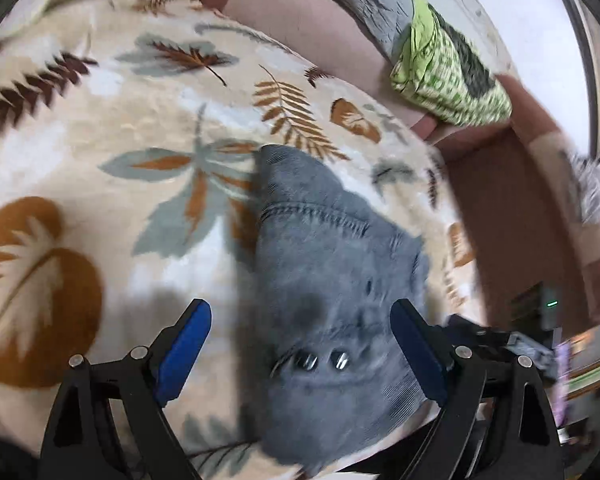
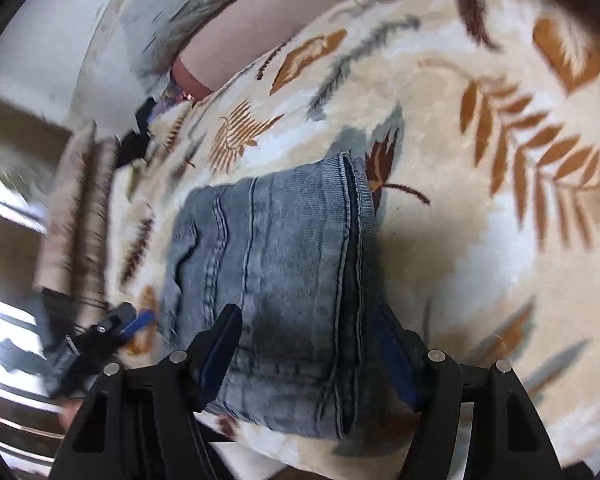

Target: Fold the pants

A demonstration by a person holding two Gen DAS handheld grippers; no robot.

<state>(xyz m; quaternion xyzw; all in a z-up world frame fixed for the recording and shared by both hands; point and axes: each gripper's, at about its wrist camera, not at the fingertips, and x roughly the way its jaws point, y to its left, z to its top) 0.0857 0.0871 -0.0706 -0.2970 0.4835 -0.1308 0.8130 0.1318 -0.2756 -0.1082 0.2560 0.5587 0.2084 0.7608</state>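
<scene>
Grey-blue denim pants [image 1: 332, 264] lie folded in a compact bundle on a cream blanket with leaf print [image 1: 100, 128]. In the left wrist view my left gripper [image 1: 300, 344] is open above the waistband end, where two metal buttons [image 1: 324, 360] show. In the right wrist view the pants [image 2: 276, 264] show seams and a hem edge. My right gripper [image 2: 308, 344] is open and straddles the near end of the bundle; its right finger is partly hidden behind the denim. The left gripper shows at the left of the right wrist view [image 2: 120, 328].
A green patterned cloth [image 1: 448, 72] lies on the pink sofa back [image 1: 300, 12] beyond the blanket. A brown wooden piece of furniture [image 1: 508, 232] stands at the right. The blanket's edge runs near the pants in the right wrist view [image 2: 148, 200].
</scene>
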